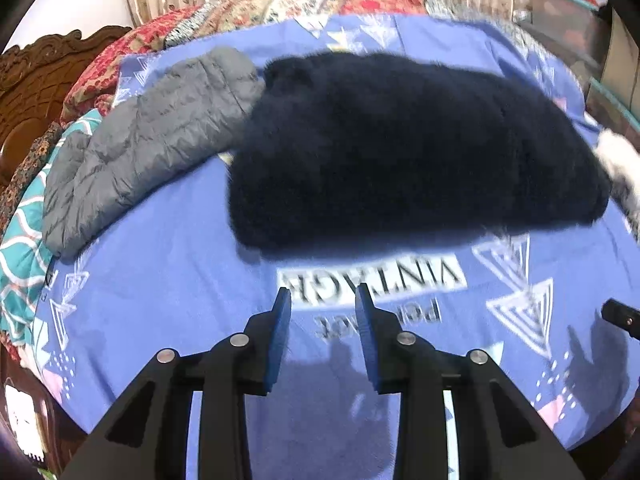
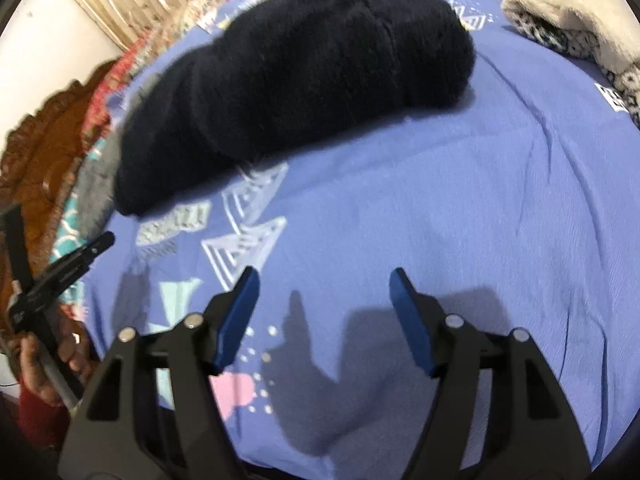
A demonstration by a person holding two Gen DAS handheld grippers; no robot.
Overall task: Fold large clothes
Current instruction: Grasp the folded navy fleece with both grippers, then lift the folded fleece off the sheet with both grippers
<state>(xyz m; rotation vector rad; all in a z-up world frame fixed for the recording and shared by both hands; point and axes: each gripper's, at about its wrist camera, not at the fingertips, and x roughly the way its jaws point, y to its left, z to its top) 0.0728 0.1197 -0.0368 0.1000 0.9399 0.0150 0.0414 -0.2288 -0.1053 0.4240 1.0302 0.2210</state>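
A dark navy fuzzy garment (image 1: 400, 148) lies folded in a thick bundle on the blue printed bedsheet (image 1: 160, 320). It also shows in the right wrist view (image 2: 296, 80). My left gripper (image 1: 324, 300) is open and empty, hovering over the sheet in front of the bundle. My right gripper (image 2: 324, 284) is open wide and empty, also short of the bundle. The left gripper's tip (image 2: 80, 256) shows at the left edge of the right wrist view.
A grey puffer jacket (image 1: 140, 144) lies left of the navy bundle, touching it. A cream fleece garment with a patterned lining (image 2: 576, 28) lies at the right. A carved wooden headboard (image 1: 36, 84) and patterned quilts (image 1: 132, 48) border the bed.
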